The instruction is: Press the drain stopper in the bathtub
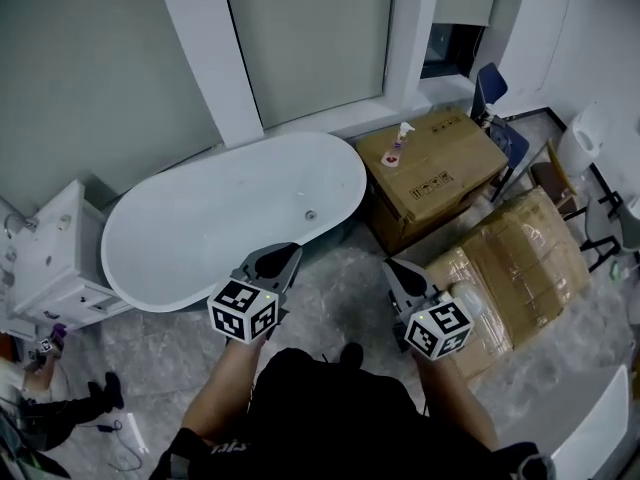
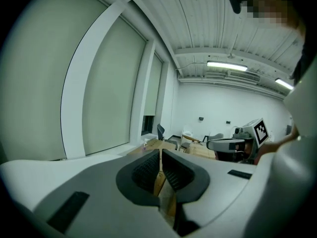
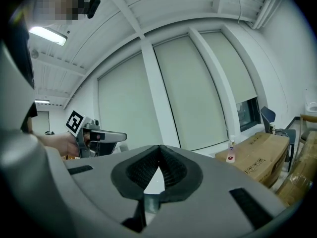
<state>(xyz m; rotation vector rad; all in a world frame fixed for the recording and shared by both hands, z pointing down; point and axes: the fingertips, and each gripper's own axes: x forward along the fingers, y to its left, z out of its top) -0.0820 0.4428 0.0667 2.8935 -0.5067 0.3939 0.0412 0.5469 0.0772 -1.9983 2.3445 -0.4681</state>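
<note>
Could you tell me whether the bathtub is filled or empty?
Empty, it seems: the bathtub shows a bare white floor with no waterline, and the drain stopper is plainly visible.

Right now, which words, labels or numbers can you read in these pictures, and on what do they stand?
Nothing here can be read.
Cardboard box: dark print, too small.
Spray bottle: label too blurred.
Marker cubes: black square patterns only, no words.
</note>
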